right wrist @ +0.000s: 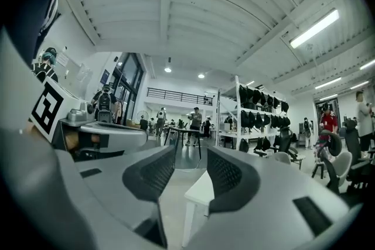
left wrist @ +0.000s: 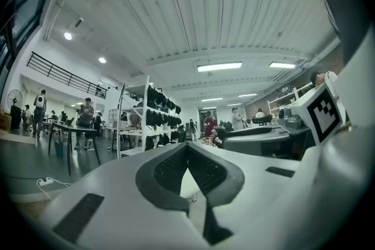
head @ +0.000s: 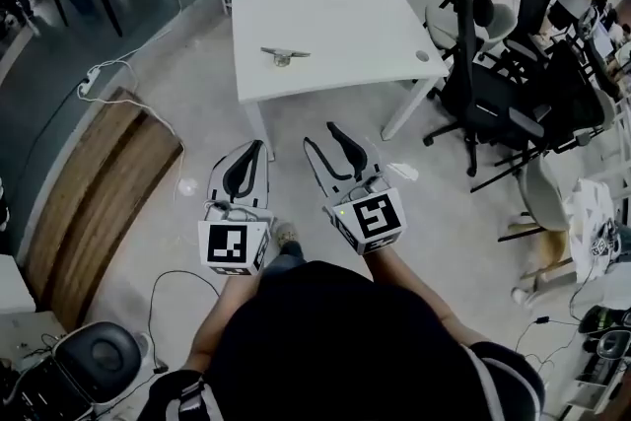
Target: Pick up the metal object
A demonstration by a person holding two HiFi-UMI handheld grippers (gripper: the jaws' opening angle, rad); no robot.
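Both grippers held low over the floor, short of the table; metal object untouched.

Nearest, the person's hands are hidden behind the marker cubes. Left gripper [head: 257, 147]: jaws clenched tip to tip, nothing between them. Right gripper [head: 320, 135]: jaws released, spread, only a table corner showing in the gap. Beyond, square white table [head: 345, 25]. Small grey metal object with a bar top [head: 285, 55] lies on its left half, near the middle. Long axis crosswise, left to right. Base too small to make out.

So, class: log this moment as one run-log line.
left tool: shut | right tool: open, empty | metal object: on table, untouched
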